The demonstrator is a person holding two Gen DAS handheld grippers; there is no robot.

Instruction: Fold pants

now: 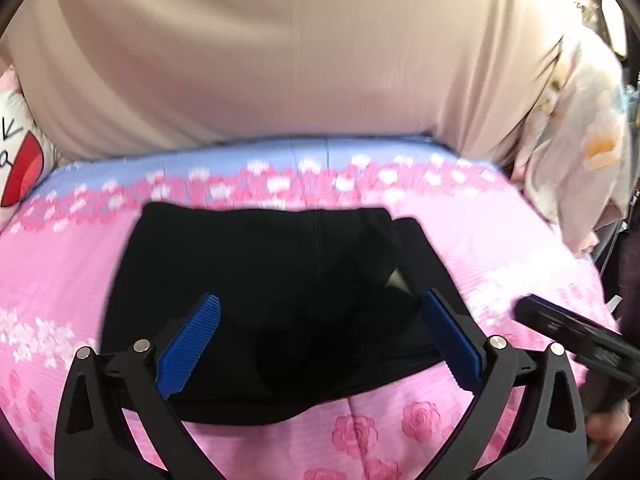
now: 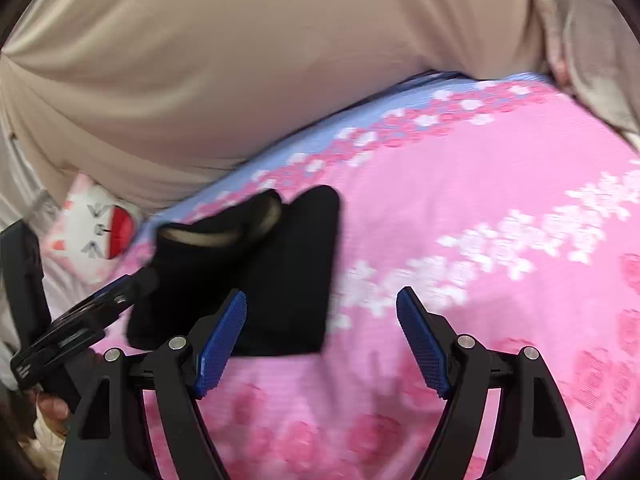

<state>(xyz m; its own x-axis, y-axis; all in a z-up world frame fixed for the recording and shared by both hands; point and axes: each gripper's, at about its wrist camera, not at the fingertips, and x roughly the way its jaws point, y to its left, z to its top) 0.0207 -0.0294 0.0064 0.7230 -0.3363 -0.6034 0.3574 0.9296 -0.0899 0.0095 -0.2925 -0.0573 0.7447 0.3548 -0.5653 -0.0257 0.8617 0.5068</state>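
Observation:
The black pants [image 1: 256, 292] lie folded into a compact rectangle on the pink floral bedsheet [image 1: 500, 248]. My left gripper [image 1: 320, 308] hovers over their near edge with its blue pads wide open and empty. In the right wrist view the pants [image 2: 280, 272] sit at the left, with a pale inner waistband showing at their far end. My right gripper [image 2: 320, 300] is open and empty above the sheet [image 2: 500, 184], its left pad over the pants' right edge. The left gripper [image 2: 92, 308] shows at the far left, and the right gripper's body [image 1: 576, 332] shows at the right edge of the left wrist view.
A beige headboard cushion [image 1: 300, 52] rises behind the bed. A white pillow with a red print [image 1: 20, 160] lies at the left. A pale floral cloth [image 1: 580, 152] hangs at the right. The sheet has a blue band [image 1: 280, 156] along its far side.

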